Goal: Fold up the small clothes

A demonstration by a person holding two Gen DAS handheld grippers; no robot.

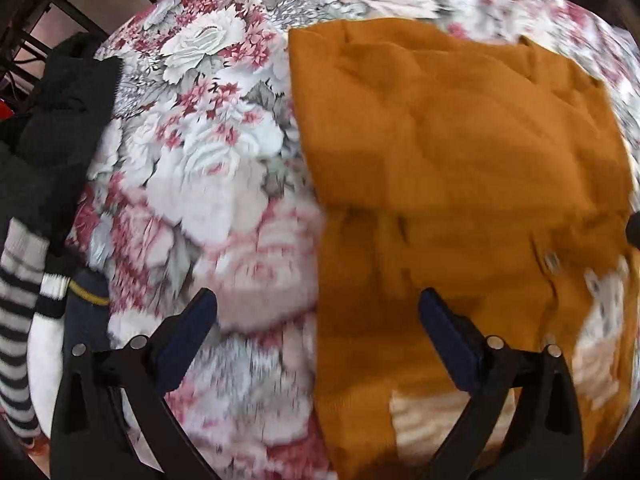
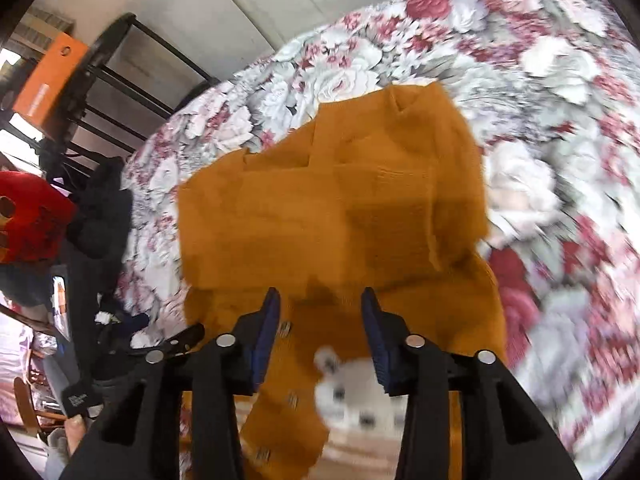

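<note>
Right gripper (image 2: 320, 312) hovers parted and empty above the folded mustard garment (image 2: 328, 208) on the floral bedspread (image 2: 540, 80), left gripper (image 1: 316, 312) wide apart too, gripping nothing.

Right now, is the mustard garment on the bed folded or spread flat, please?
Folded: the mustard garment has one layer turned over another, its straight edge crossing the lower layer on the floral bedspread.

Motion blur is smearing the near part of the floral bedspread (image 1: 256, 280) and the white teddy patch (image 2: 360, 392) on the mustard garment (image 2: 320, 208), whose near hem is running off the picture's edge.
</note>
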